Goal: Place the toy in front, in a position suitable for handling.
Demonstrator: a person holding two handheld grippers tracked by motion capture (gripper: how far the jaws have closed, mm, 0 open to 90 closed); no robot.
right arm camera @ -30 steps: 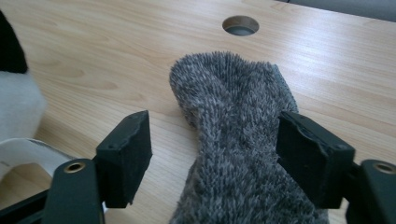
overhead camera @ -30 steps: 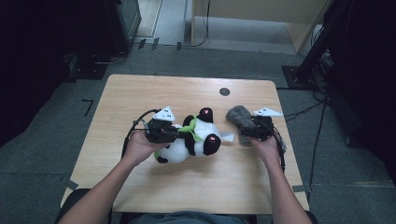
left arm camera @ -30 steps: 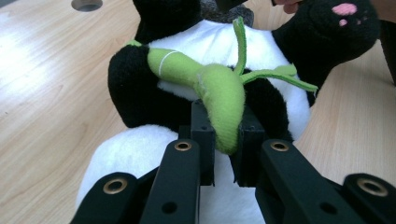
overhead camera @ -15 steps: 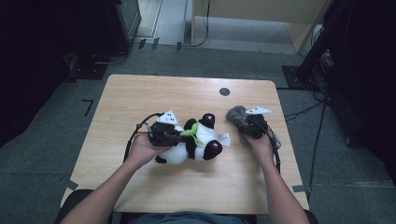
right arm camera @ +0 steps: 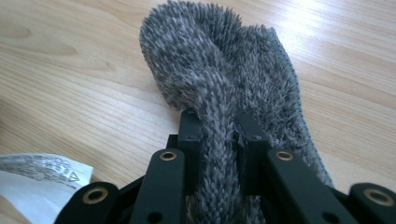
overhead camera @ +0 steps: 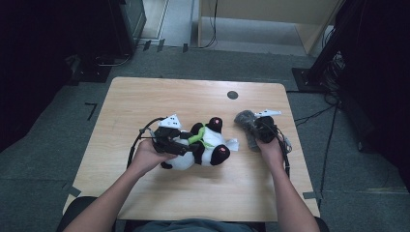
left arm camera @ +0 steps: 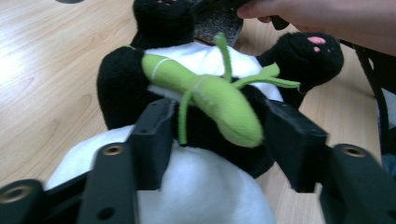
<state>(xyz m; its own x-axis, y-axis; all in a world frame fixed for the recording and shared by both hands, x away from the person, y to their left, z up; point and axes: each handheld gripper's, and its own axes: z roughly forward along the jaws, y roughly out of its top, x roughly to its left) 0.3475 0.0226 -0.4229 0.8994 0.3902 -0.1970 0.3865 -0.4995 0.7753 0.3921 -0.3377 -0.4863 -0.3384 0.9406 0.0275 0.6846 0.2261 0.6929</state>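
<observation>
A black-and-white plush panda (overhead camera: 205, 147) with a green bamboo sprig (left arm camera: 210, 95) on its chest lies on the wooden table (overhead camera: 193, 101). My left gripper (overhead camera: 186, 145) is shut on the panda's middle; in the left gripper view its jaws press into the black fur on both sides (left arm camera: 219, 135). A grey fuzzy cloth (overhead camera: 246, 126) lies to the panda's right. My right gripper (overhead camera: 261, 128) is shut on a fold of the grey cloth (right arm camera: 224, 88), which bulges up beyond the jaws.
A white care label (right arm camera: 42, 179) from the panda lies on the table by the right gripper. A dark round hole (overhead camera: 232, 94) sits near the table's far edge. Cables (overhead camera: 138, 145) trail from both grippers. Dark equipment stands on the floor around the table.
Both hands have shifted slightly toward the near edge and to the right, with the panda and the grey cloth still held. The cloth has drawn a little away from the panda.
</observation>
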